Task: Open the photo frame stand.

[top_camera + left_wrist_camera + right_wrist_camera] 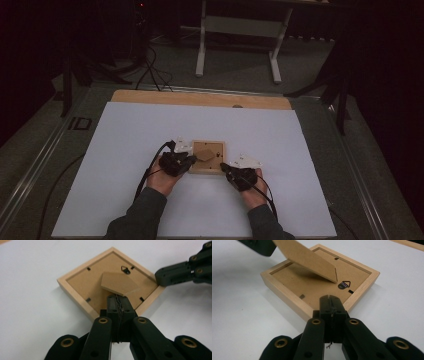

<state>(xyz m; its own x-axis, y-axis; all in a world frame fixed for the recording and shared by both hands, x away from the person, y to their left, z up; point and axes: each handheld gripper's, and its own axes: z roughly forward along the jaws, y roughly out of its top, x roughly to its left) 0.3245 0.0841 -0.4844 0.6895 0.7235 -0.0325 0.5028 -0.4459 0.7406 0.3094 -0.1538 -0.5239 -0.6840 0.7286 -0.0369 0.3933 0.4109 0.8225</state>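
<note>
Two grippers meet over a white sheet laid on a wooden table, in a dark room where a white stand rises on the grey floor beyond. Both forearms enter from below, hands angled inward. The left gripper has its jaws clenched, tips right under the lifted edge of the cardboard stand flap. The right gripper is also clenched, tips at the frame's near rim. The wooden picture frame lies face-down between them, square, one corner toward each set of jaws.
</note>
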